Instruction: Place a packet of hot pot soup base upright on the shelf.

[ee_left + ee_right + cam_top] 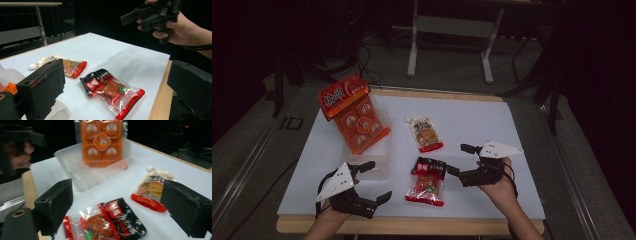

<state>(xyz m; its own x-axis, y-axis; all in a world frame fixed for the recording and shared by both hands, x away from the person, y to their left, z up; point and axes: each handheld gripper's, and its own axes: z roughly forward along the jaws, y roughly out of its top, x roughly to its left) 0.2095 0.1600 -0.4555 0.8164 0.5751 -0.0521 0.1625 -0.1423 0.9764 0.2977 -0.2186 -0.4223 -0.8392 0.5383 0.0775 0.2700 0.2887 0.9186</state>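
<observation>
Right gripper [458, 160] is hovering, fingers apart and empty, beside the black-and-red snack pouch [427, 181] lying flat on the tabletop [472, 120]. Left gripper [374, 180] fingers also apart. Risk: slick film slipping from a shallow pinch.

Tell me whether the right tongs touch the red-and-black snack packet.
Apart: in the high view the right tongs hang open beside the red-and-black snack packet, white table between them.

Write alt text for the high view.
Two hand-held grippers, left gripper and right gripper, both open, flank a red-and-black snack packet on a white table. Behind lie a spouted pouch and an orange pack in a clear tray.
</observation>
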